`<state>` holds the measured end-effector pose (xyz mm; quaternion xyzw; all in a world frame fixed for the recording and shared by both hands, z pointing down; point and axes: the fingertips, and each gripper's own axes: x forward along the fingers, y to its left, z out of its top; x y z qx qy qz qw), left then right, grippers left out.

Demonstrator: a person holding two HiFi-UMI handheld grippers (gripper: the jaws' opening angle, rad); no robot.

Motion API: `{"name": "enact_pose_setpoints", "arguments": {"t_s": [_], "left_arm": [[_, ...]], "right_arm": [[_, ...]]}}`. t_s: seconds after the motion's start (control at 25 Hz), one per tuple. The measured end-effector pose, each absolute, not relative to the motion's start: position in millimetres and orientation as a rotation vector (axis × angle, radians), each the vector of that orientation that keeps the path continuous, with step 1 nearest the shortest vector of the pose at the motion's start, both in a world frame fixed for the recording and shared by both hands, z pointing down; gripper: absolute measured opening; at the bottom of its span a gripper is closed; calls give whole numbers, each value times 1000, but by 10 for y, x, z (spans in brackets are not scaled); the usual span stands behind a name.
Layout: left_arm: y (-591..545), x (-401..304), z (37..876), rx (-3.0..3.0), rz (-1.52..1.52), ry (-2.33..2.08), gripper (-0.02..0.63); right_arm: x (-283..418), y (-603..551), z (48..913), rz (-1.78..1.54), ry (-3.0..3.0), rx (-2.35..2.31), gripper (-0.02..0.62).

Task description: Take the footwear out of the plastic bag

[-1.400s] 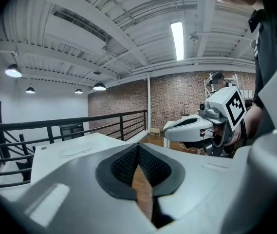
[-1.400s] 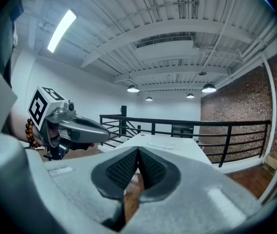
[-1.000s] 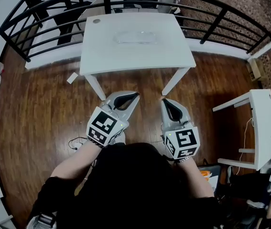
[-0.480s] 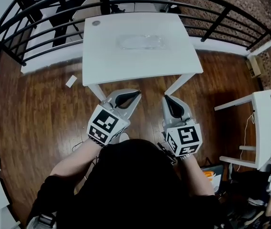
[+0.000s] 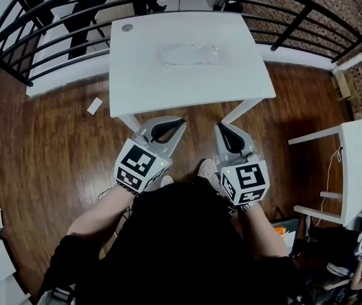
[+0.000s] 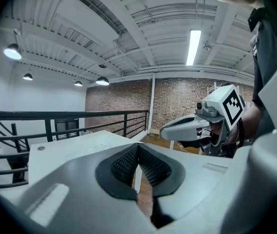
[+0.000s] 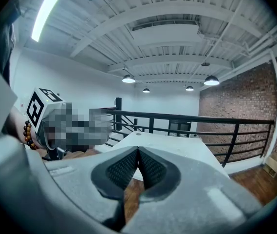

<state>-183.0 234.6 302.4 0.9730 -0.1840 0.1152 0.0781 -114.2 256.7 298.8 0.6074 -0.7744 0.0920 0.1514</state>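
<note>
Centrally, clear plastic bag, glossy, lying flat on white table

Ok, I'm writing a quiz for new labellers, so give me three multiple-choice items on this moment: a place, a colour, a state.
1. Where does the plastic bag lie?
A on the floor
B on the white table
C in a gripper

2. What colour is the railing?
A black
B white
C red

3. How do the left gripper and right gripper stand?
A wide open
B shut on the bag
C shut, empty

Key: B, the bag rests on the tabletop's far half; A, its bars are black; C, each gripper's pads meet with nothing between.
</note>
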Motion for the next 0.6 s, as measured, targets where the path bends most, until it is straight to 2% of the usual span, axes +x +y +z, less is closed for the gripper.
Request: {"name": "enact_pose_setpoints", "arguments": {"t_s": [0.28,0.6], "left_arm": [[2137,-1603,3062,2911,370,-606,15],[1851,-1057,3024,2898,425,-686,15]], "right_arm": [[-916,2318,3036,259,-2272,1711,-8],[-351,1970,3017,281,-2344,1660,-8]]}}
